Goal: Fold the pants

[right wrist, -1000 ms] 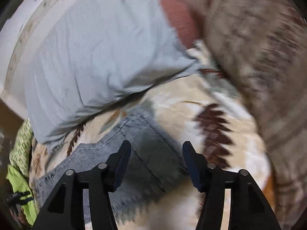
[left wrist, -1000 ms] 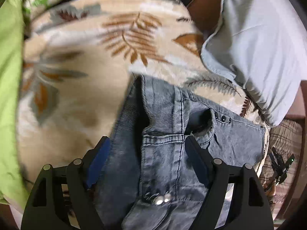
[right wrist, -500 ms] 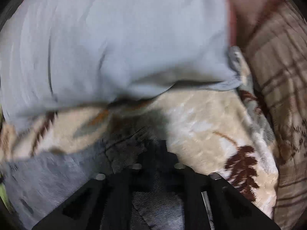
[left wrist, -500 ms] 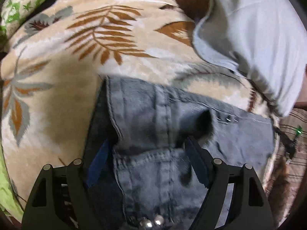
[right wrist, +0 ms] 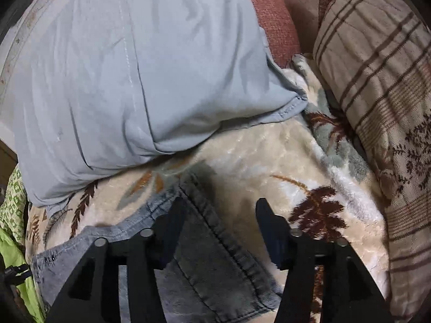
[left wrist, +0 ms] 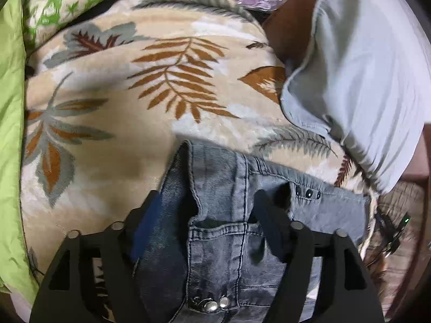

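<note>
- While both hand-held grippers point down at a bed, the grey denim pants (left wrist: 221, 215) lie on a cream blanket (left wrist: 113, 123) printed with brown and grey leaves.
- Left hand-held gripper (left wrist: 208, 202): its jaws stand wide apart and are closing slightly; the waistband lies between them, with a folded-over flap and a pocket edge in the gap. Neither pad clearly presses on the cloth.
- Two metal studs (left wrist: 215, 305) show on the denim low in the left view, and three small dark rivets (left wrist: 307, 193) sit just right of the right finger.
- Right hand-held gripper (right wrist: 219, 210): its jaws are about half apart and opening. A seamed corner of the pants (right wrist: 215, 255) lies between and below them on the blanket (right wrist: 256, 161); the left finger is over denim, the right finger over blanket. No grip on the cloth shows.
- A pale blue pillow (right wrist: 129, 80) lies on the blanket just beyond the pants, seen also at the right of the left view (left wrist: 358, 75).
- A striped brown cushion (right wrist: 377, 94) sits at the right edge of the blanket.
- Green bedding (left wrist: 10, 134) runs along the left side.
</note>
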`<state>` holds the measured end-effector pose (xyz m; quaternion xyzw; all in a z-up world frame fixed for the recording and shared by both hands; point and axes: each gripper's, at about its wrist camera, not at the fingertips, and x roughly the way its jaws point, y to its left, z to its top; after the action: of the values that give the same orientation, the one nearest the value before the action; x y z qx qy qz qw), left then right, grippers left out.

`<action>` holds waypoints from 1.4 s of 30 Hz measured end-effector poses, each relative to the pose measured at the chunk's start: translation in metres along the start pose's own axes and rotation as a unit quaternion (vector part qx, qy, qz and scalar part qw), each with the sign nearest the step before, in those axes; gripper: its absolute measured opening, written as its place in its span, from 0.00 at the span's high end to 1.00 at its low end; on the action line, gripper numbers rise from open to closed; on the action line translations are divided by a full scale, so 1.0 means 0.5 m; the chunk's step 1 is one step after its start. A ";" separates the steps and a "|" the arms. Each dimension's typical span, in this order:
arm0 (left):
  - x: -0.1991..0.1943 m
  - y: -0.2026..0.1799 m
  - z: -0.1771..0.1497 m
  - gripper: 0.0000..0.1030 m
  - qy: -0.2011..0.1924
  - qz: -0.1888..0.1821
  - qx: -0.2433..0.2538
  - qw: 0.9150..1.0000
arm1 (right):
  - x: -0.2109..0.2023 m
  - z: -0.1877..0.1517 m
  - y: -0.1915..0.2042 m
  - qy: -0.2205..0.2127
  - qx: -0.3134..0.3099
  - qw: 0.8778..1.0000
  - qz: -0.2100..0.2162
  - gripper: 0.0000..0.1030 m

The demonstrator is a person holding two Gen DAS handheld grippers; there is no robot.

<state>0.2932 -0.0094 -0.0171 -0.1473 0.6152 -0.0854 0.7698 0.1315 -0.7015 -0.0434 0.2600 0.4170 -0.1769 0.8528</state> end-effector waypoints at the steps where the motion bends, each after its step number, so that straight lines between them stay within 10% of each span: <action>1: 0.010 0.004 0.007 0.26 0.015 -0.004 -0.005 1.000 | 0.007 0.001 0.006 0.002 0.004 1.000 0.007 0.45; 14: 0.111 -0.015 0.051 0.19 0.072 -0.015 -0.027 0.997 | 0.117 0.023 0.111 0.041 -0.097 0.994 -0.007 0.38; 18: 0.120 -0.042 0.042 0.13 0.070 -0.045 0.001 0.997 | 0.109 0.010 0.120 0.042 -0.129 0.990 -0.037 0.75; 21: 0.129 -0.067 0.029 0.16 0.078 -0.058 0.016 0.995 | 0.090 0.001 0.128 0.037 -0.138 0.988 -0.054 0.84; 26: 0.107 -0.100 0.010 0.79 0.042 -0.001 0.059 0.997 | 0.038 -0.021 0.148 0.013 -0.155 0.984 -0.080 0.89; 29: 0.087 -0.112 -0.003 0.99 0.009 0.045 0.080 0.996 | -0.005 -0.026 0.144 -0.005 -0.141 0.986 -0.085 0.90; 32: 0.047 -0.143 -0.026 0.99 -0.070 0.136 0.135 0.979 | -0.056 -0.026 0.130 -0.020 -0.126 0.989 -0.079 0.90; 42: -0.103 -0.171 -0.120 0.99 -0.171 0.128 0.133 0.968 | -0.224 -0.076 0.142 -0.072 -0.102 0.990 -0.063 0.91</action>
<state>0.2276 -0.0811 0.0467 0.0241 0.4711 -0.0406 0.8808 0.0789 -0.6124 0.0477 0.1315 0.3858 -0.2053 0.8898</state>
